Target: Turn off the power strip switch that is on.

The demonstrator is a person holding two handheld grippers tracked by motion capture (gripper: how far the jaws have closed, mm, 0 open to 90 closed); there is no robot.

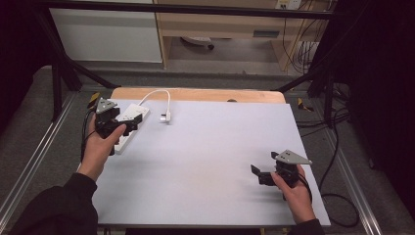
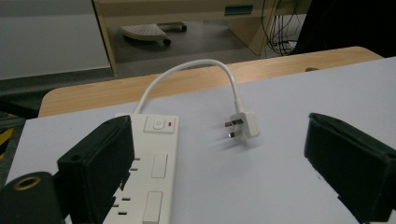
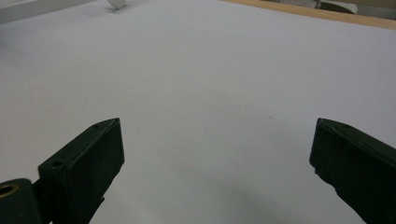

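Left gripper view: left gripper (image 2: 219,154) wide open over power strip (image 2: 152,172).

The person wears dark, near-black long sleeves that end at the wrists. Each hand carries a black two-jaw tool. The left gripper (image 1: 128,124) has a blocky black body topped by a grey three-cornered plate with small dark holes at its corners, and a black cable loops from its rear. The right gripper (image 1: 255,171) is the same build, with its own grey plate and black cable. In the gripper views, the jaws are thick, matt black slabs with rounded edges and small screw holes; a brass-coloured ring sits in the lower left housing.
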